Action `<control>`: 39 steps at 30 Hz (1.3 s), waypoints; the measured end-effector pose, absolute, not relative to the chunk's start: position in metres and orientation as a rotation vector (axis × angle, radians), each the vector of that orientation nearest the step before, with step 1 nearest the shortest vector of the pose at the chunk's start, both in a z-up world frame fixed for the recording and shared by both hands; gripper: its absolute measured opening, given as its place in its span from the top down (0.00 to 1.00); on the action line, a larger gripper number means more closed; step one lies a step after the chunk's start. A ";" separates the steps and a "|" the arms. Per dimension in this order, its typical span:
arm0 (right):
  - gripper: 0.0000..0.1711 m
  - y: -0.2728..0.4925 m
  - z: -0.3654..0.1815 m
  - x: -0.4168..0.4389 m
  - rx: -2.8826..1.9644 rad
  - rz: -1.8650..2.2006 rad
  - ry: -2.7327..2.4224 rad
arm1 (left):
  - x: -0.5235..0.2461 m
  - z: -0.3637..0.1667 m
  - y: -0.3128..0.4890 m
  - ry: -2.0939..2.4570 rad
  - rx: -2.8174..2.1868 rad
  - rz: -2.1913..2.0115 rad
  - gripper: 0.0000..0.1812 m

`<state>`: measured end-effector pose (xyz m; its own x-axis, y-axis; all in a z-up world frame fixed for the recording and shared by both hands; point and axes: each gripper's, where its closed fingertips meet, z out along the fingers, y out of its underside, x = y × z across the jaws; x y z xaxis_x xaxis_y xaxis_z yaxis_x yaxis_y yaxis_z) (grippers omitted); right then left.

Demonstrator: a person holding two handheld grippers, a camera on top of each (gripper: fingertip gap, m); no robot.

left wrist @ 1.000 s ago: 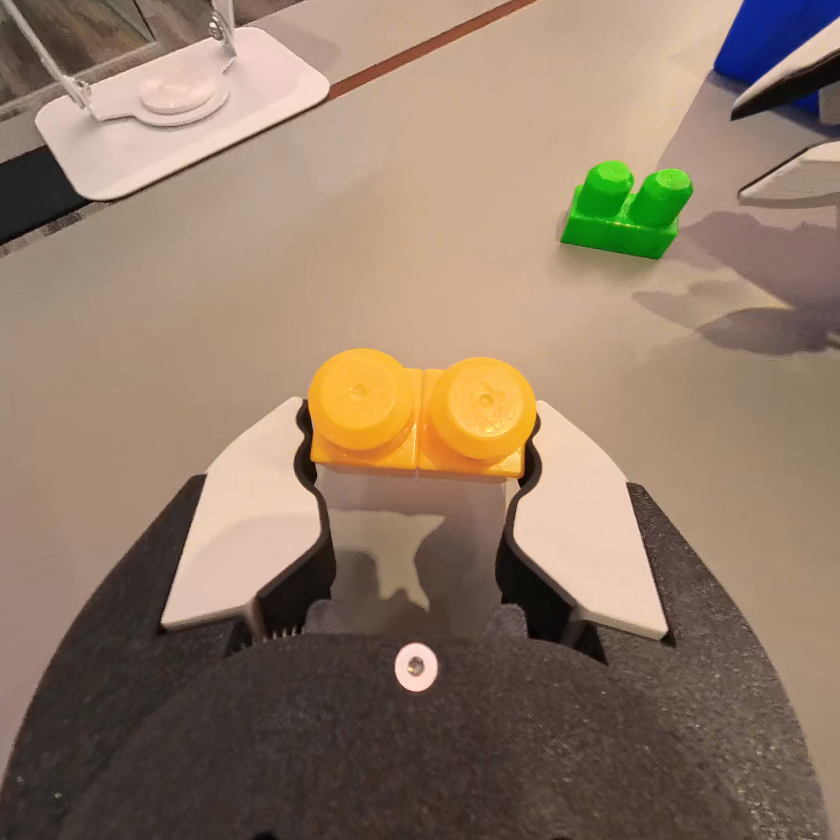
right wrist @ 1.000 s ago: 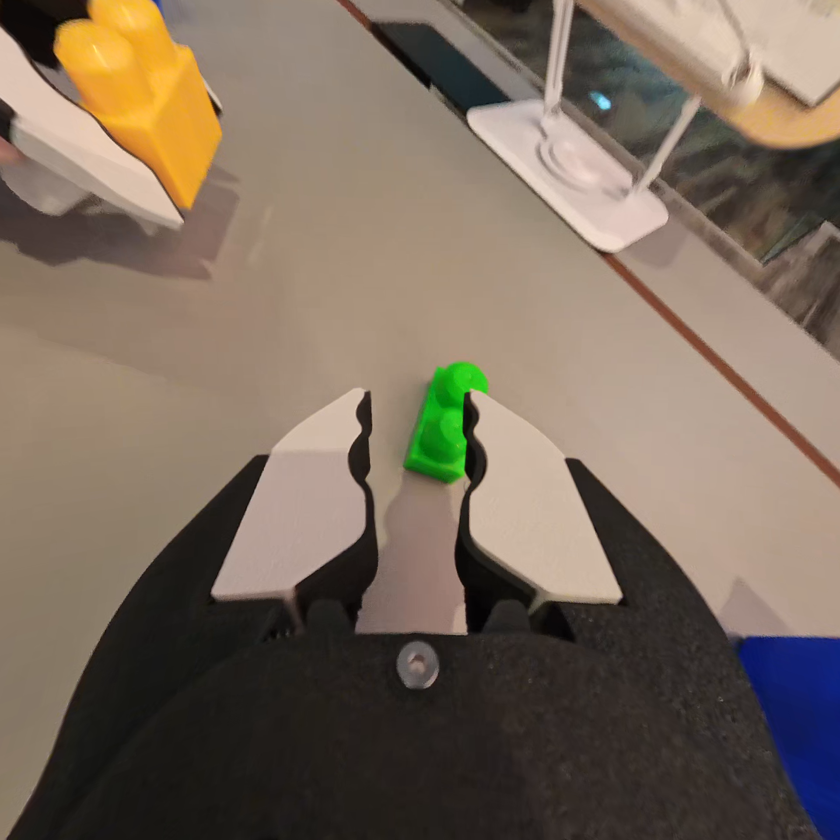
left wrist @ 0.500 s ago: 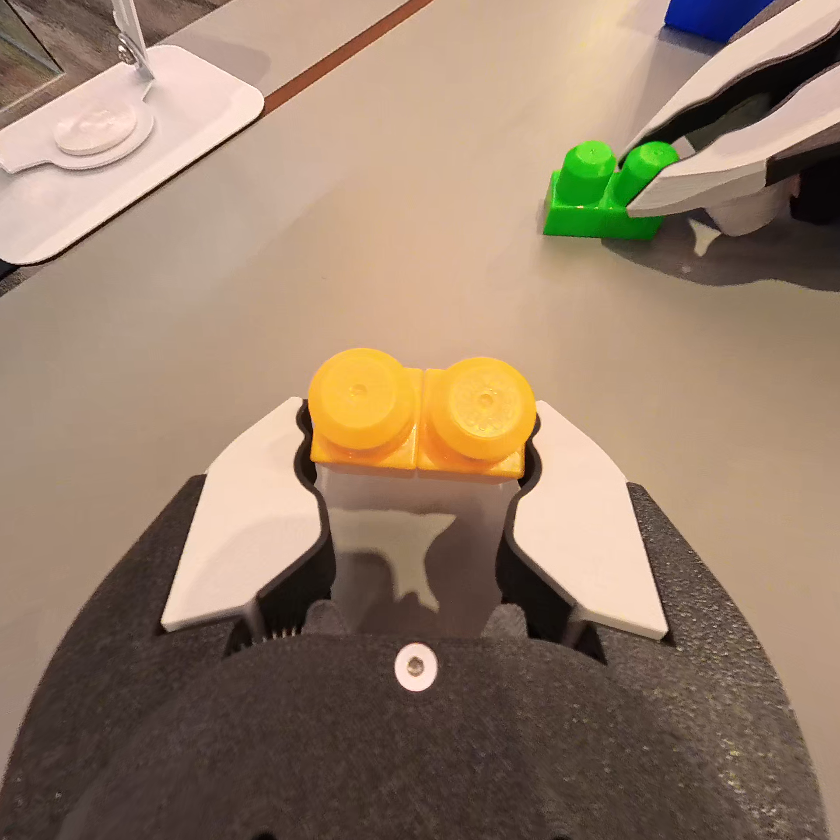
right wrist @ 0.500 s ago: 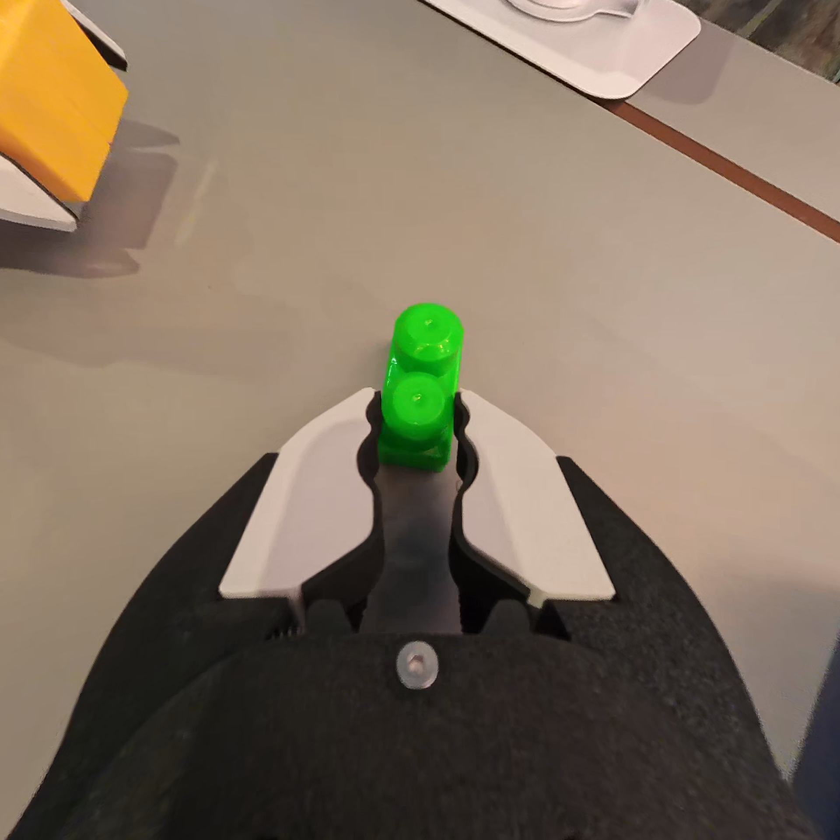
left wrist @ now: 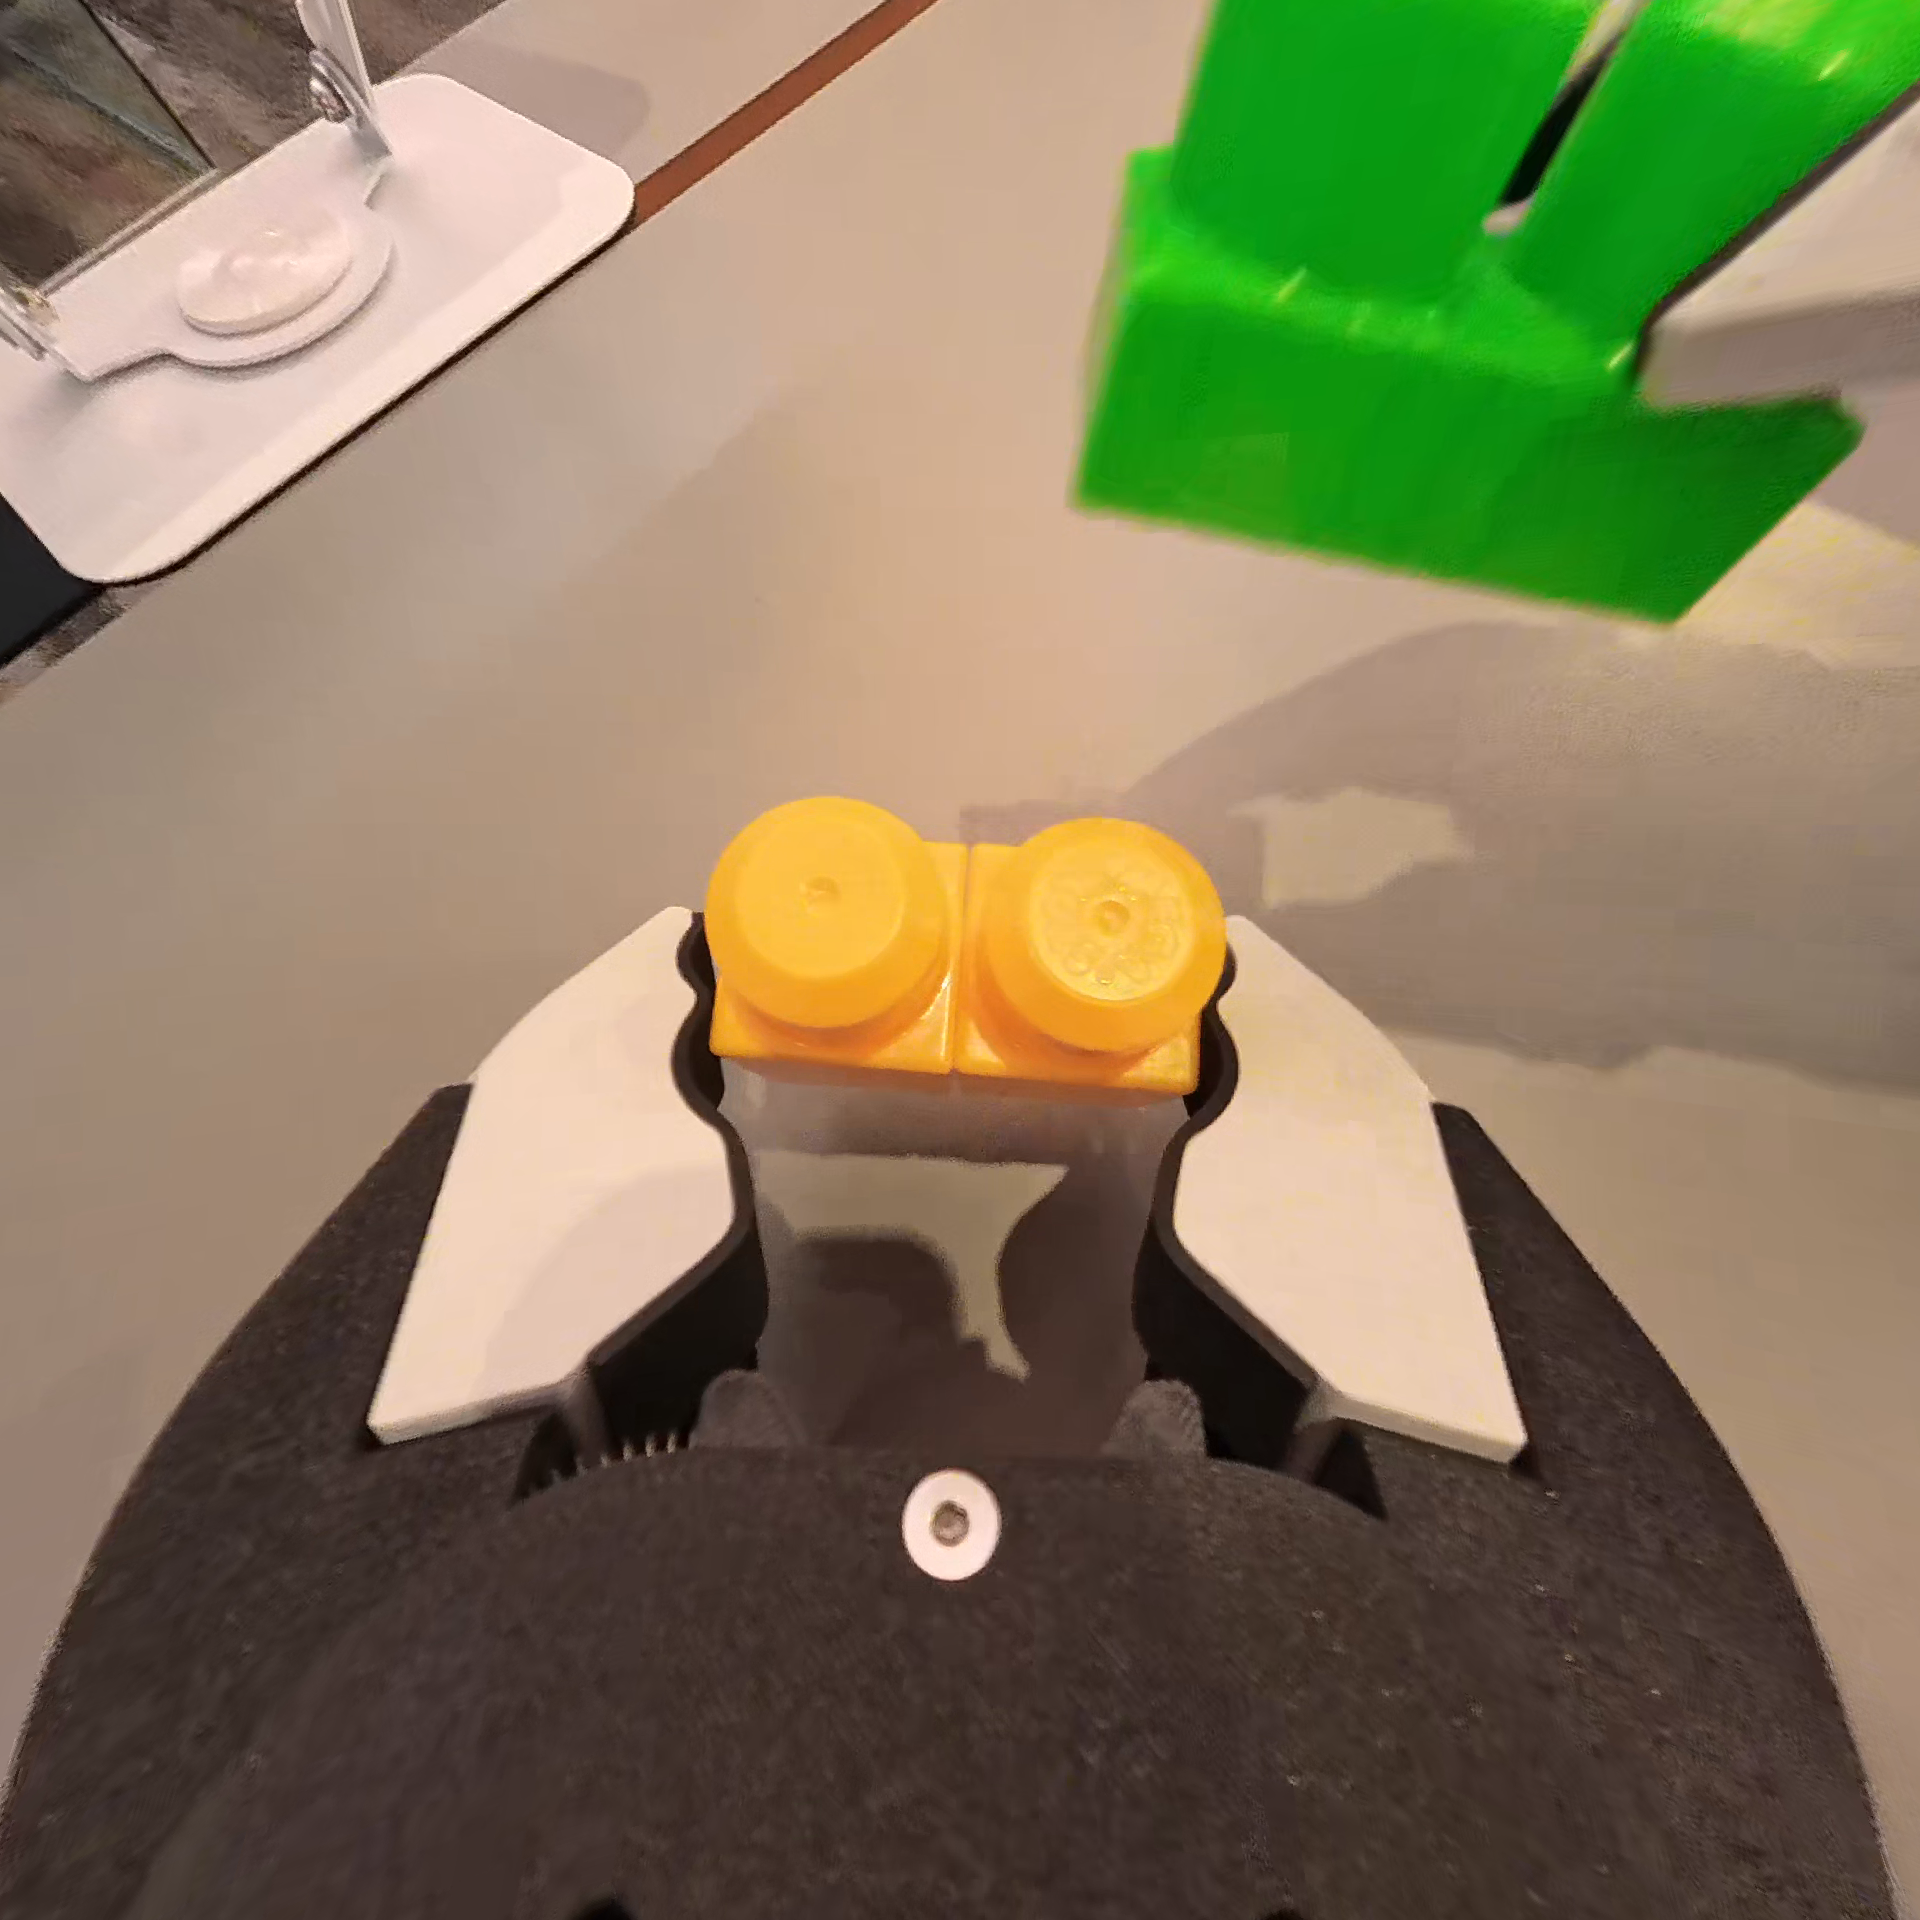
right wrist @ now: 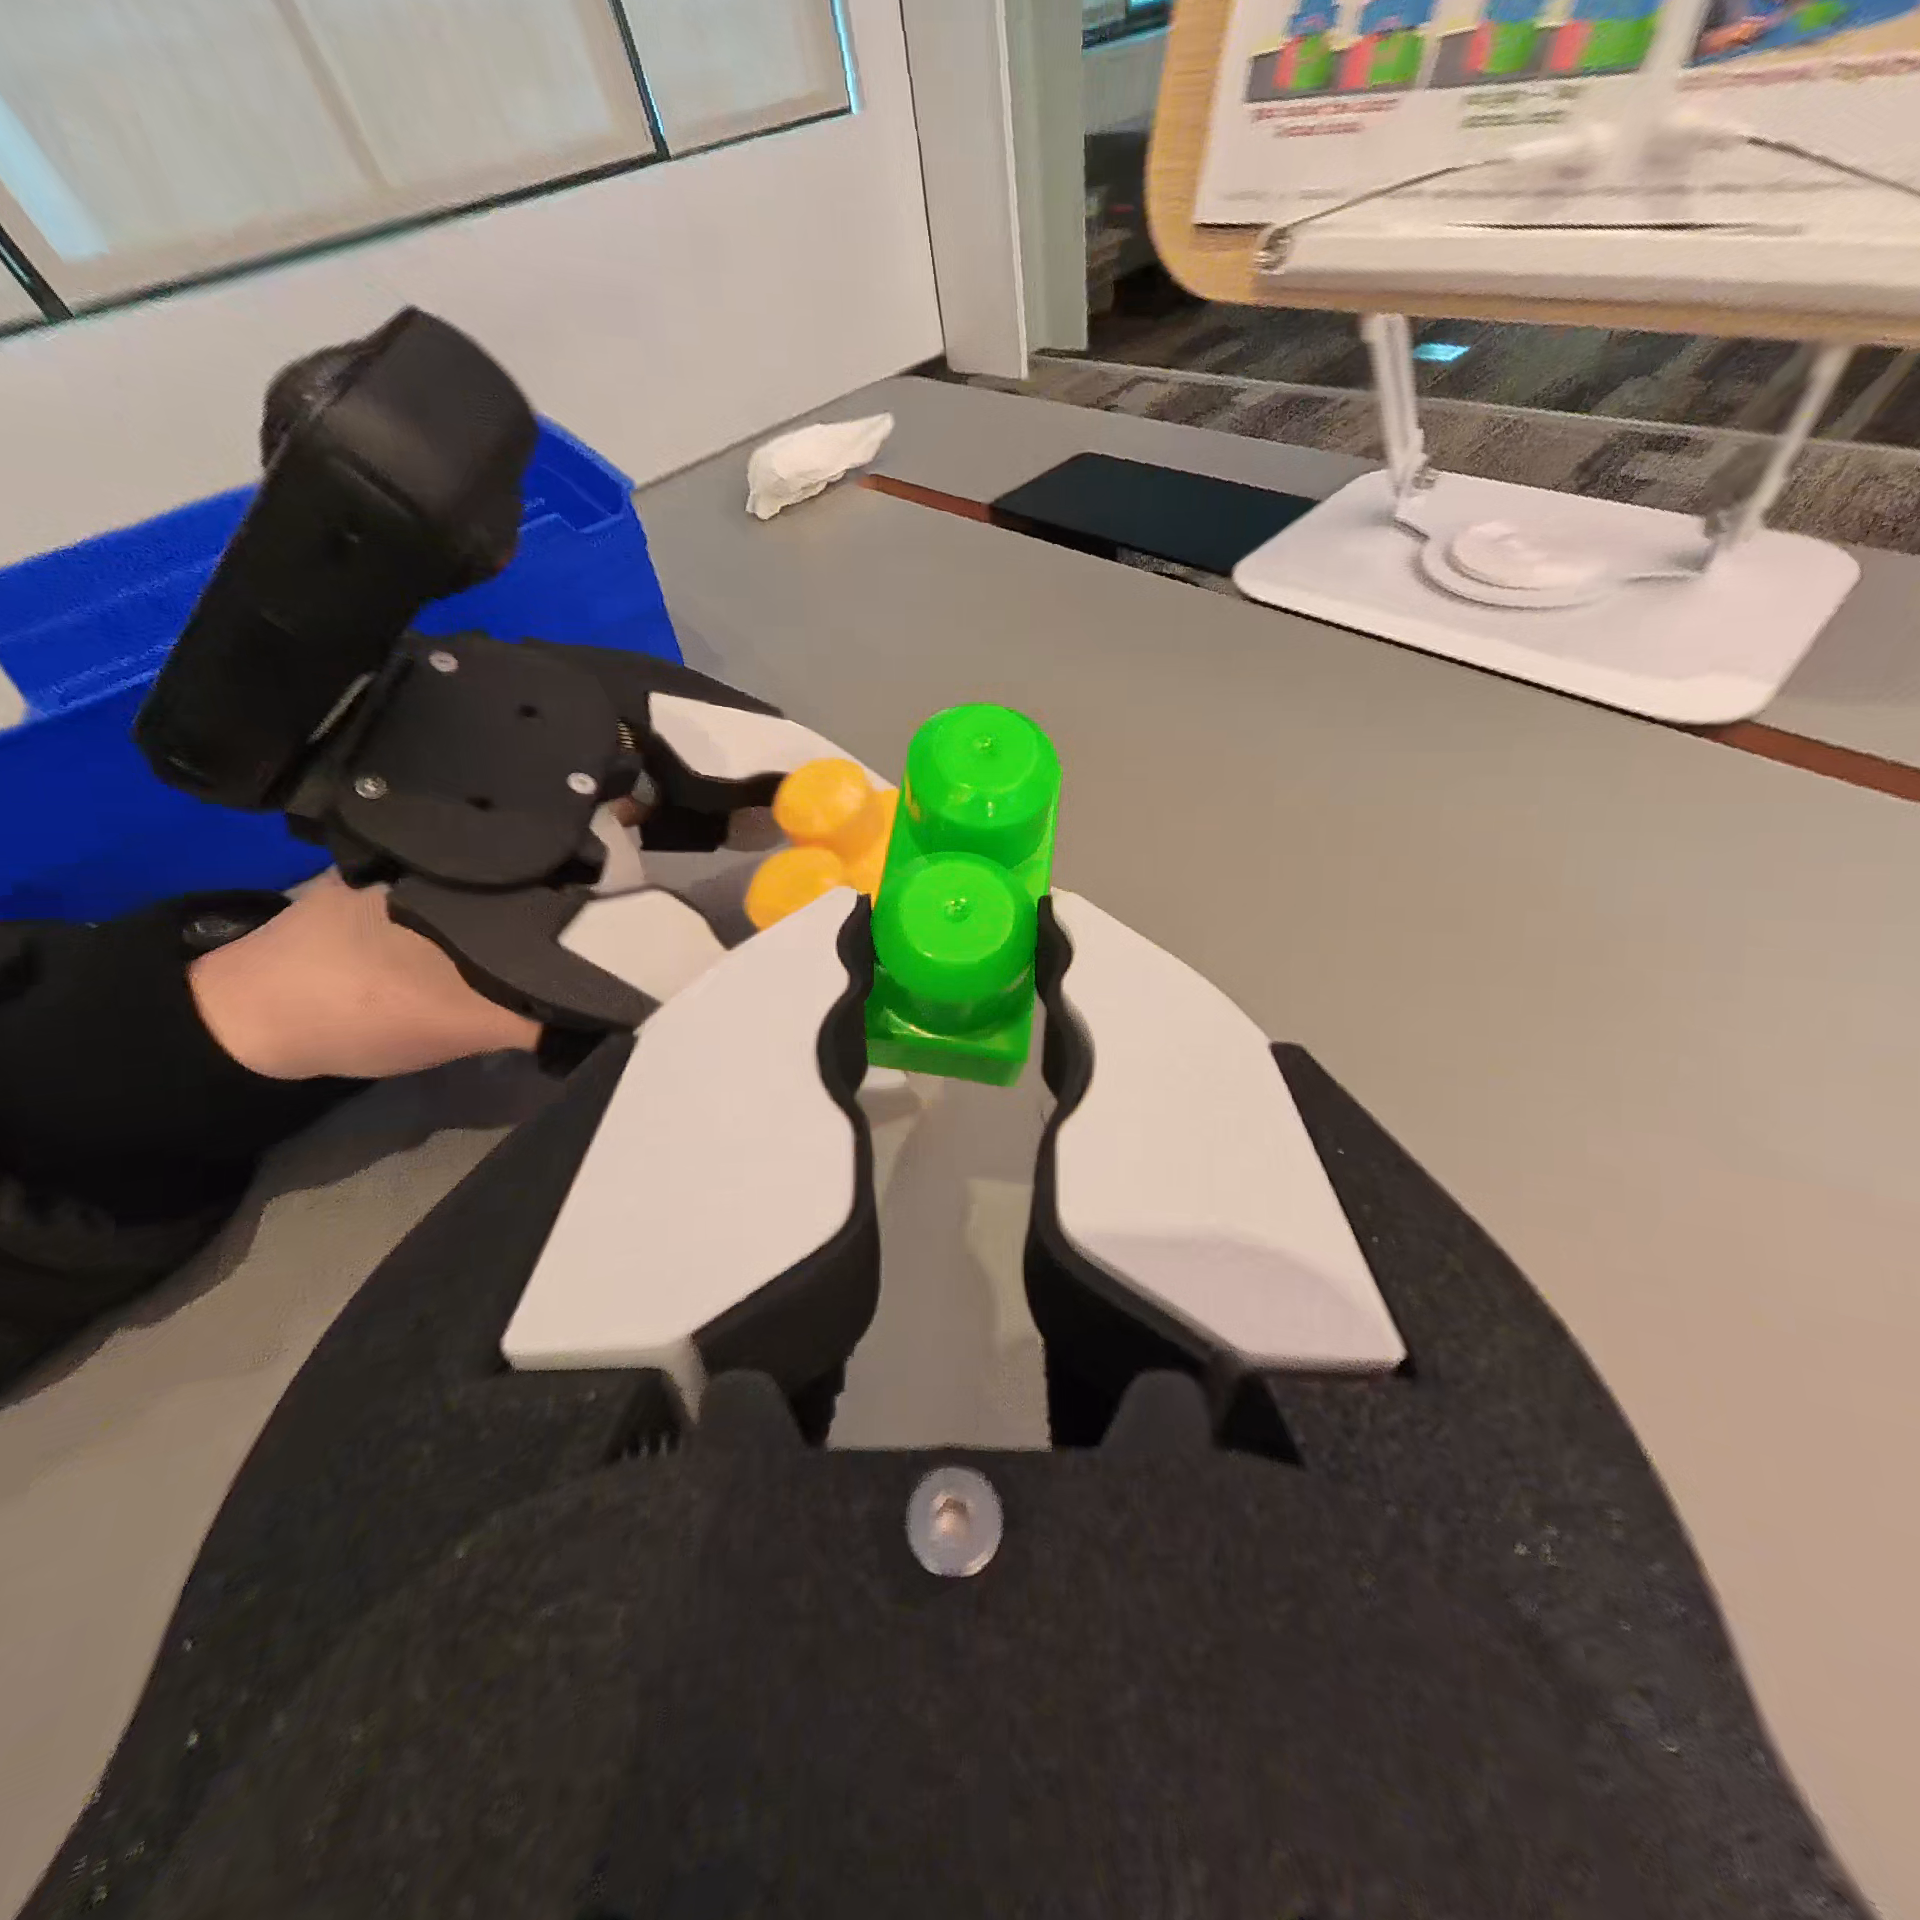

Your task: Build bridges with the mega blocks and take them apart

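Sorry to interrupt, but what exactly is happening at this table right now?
A person is working two handheld grippers. The left gripper grips two orange blocks side by side, while the right gripper holds a green block up off the grey table, close to the orange ones. Nothing is joined yet.

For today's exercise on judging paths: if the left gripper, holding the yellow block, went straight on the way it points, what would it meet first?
Probably the grey table: the left gripper points down at it. The green block hangs up and right, seemingly off that line.
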<state>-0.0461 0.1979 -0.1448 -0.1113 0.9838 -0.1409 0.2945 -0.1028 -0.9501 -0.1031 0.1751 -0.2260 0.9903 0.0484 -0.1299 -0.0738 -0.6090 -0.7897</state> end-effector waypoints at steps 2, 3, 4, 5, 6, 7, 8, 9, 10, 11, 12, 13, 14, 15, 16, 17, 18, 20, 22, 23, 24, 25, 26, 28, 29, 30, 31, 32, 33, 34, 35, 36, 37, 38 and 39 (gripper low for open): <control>0.83 0.180 -0.146 -0.060 -1.440 1.189 -1.503 | -0.104 -0.228 0.176 0.029 -2.235 0.205 0.51; 0.83 0.173 -0.148 -0.066 -1.436 1.156 -1.520 | -0.104 -0.228 0.176 0.035 -2.237 0.215 0.51; 0.83 0.168 -0.149 -0.071 -1.432 1.128 -1.532 | -0.104 -0.229 0.177 0.037 -2.241 0.217 0.51; 0.83 0.164 -0.151 -0.075 -1.429 1.095 -1.545 | -0.104 -0.229 0.177 0.036 -2.241 0.217 0.51; 0.83 0.162 -0.153 -0.078 -1.424 1.053 -1.554 | -0.104 -0.229 0.177 0.034 -2.241 0.218 0.51; 0.83 0.161 -0.155 -0.081 -1.417 1.019 -1.561 | -0.104 -0.229 0.177 0.033 -2.239 0.217 0.51; 0.83 0.157 -0.155 -0.084 -1.405 1.019 -1.572 | -0.104 -0.229 0.177 0.030 -2.240 0.211 0.51; 0.83 0.153 -0.155 -0.086 -1.400 1.030 -1.585 | -0.104 -0.229 0.177 0.029 -2.241 0.208 0.51; 0.83 0.150 -0.156 -0.087 -1.396 1.027 -1.598 | -0.104 -0.230 0.177 0.031 -2.242 0.208 0.51; 0.83 0.150 -0.157 -0.088 -1.387 1.001 -1.607 | -0.104 -0.231 0.177 0.033 -2.244 0.208 0.52; 0.83 0.151 -0.159 -0.089 -1.379 0.967 -1.616 | -0.104 -0.230 0.177 0.033 -2.239 0.206 0.51; 0.83 0.152 -0.160 -0.089 -1.369 0.940 -1.628 | -0.103 -0.230 0.177 0.033 -2.235 0.198 0.51; 0.83 0.151 -0.163 -0.090 -1.361 0.924 -1.647 | -0.102 -0.229 0.177 0.031 -2.229 0.191 0.51; 0.83 0.151 -0.165 -0.090 -1.356 0.915 -1.660 | -0.102 -0.230 0.177 0.029 -2.230 0.189 0.51; 0.83 0.150 -0.166 -0.090 -1.355 0.913 -1.669 | -0.102 -0.231 0.177 0.028 -2.233 0.187 0.51; 0.83 0.150 -0.167 -0.091 -1.355 0.911 -1.675 | -0.102 -0.232 0.176 0.026 -2.235 0.180 0.51; 0.83 0.150 -0.168 -0.091 -1.357 0.909 -1.680 | -0.102 -0.233 0.176 0.024 -2.236 0.177 0.51; 0.83 0.150 -0.169 -0.092 -1.361 0.918 -1.681 | -0.102 -0.233 0.176 0.019 -2.230 0.176 0.51; 0.83 0.151 -0.168 -0.092 -1.361 0.926 -1.677 | -0.102 -0.232 0.177 0.016 -2.225 0.168 0.51; 0.83 0.151 -0.167 -0.093 -1.353 0.929 -1.676 | -0.102 -0.231 0.177 0.015 -2.219 0.169 0.51; 0.83 0.151 -0.167 -0.093 -1.343 0.929 -1.679 | -0.102 -0.230 0.178 0.015 -2.217 0.164 0.51; 0.83 0.152 -0.166 -0.092 -1.338 0.928 -1.685 | -0.102 -0.230 0.178 0.017 -2.218 0.160 0.51; 0.83 0.153 -0.166 -0.092 -1.333 0.931 -1.691 | -0.101 -0.230 0.178 0.019 -2.217 0.162 0.51; 0.83 0.153 -0.167 -0.092 -1.331 0.950 -1.697 | -0.102 -0.230 0.179 0.019 -2.217 0.169 0.51; 0.83 0.153 -0.167 -0.092 -1.342 0.964 -1.696 | -0.102 -0.230 0.179 0.019 -2.219 0.168 0.51; 0.83 0.153 -0.167 -0.092 -1.342 0.974 -1.695 | -0.102 -0.230 0.178 0.018 -2.219 0.169 0.51; 0.83 0.153 -0.167 -0.092 -1.342 0.985 -1.693 | -0.102 -0.230 0.178 0.018 -2.218 0.170 0.51; 0.83 0.153 -0.167 -0.092 -1.343 1.007 -1.690 | -0.102 -0.230 0.178 0.020 -2.218 0.166 0.51; 0.82 0.151 -0.167 -0.092 -1.342 1.034 -1.690 | -0.102 -0.230 0.178 0.022 -2.217 0.163 0.51; 0.80 0.150 -0.167 -0.091 -1.348 1.063 -1.687 | -0.101 -0.230 0.178 0.026 -2.215 0.164 0.51; 0.76 0.150 -0.165 -0.091 -1.355 1.098 -1.668 | -0.100 -0.229 0.178 0.032 -2.211 0.159 0.51; 0.75 0.150 -0.160 -0.090 -1.352 1.140 -1.648 | -0.099 -0.228 0.178 0.036 -2.206 0.157 0.51; 0.74 0.151 -0.155 -0.088 -1.351 1.178 -1.630 | -0.099 -0.228 0.178 0.038 -2.203 0.162 0.51; 0.73 0.154 -0.149 -0.086 -1.354 1.209 -1.605 | -0.099 -0.227 0.179 0.043 -2.199 0.166 0.51; 0.73 0.159 -0.144 -0.082 -1.364 1.236 -1.571 | -0.099 -0.225 0.179 0.044 -2.190 0.170 0.51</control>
<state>-0.0823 0.1589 -0.1436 -0.1947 0.9780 -0.0749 0.3030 -0.0126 -0.9529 -0.0995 0.1787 -0.2246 0.9899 0.0308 -0.1386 -0.0945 -0.5850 -0.8055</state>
